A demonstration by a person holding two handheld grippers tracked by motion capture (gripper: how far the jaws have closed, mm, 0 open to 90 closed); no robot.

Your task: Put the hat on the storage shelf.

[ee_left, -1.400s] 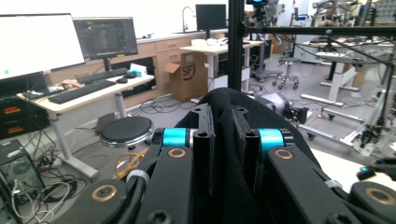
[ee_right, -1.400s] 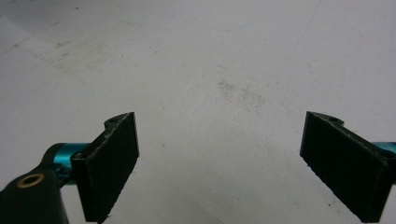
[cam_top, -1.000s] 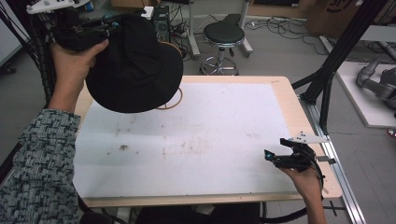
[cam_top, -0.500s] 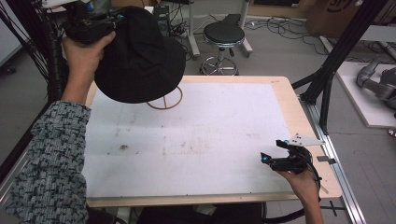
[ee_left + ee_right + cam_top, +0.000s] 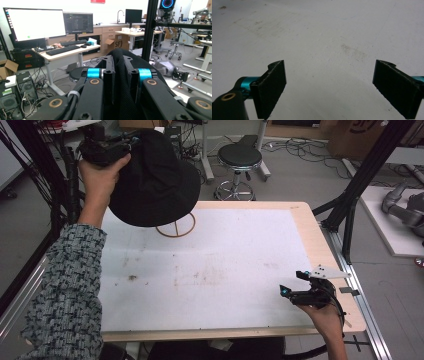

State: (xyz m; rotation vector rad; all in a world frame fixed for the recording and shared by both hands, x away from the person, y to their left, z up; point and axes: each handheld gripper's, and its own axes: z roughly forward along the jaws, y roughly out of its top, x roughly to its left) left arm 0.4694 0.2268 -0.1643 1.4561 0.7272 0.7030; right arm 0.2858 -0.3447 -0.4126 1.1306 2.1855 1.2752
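A black bucket hat hangs in the air over the table's far left corner, brim down. My left gripper is shut on its brim, raised high; in the left gripper view the black fabric is pinched between the two jaws. Under the hat, a thin wooden ring stand rests on the white mat. My right gripper sits low at the table's near right corner, open, with nothing between its pads above bare mat.
The white mat covers a wooden table with faint stains. Black frame posts rise at the right, a stool stands behind the table, and a black post shows past the hat.
The left hand has carried the hat up and toward the far left, uncovering more of the wooden ring stand. The right gripper has stayed put.
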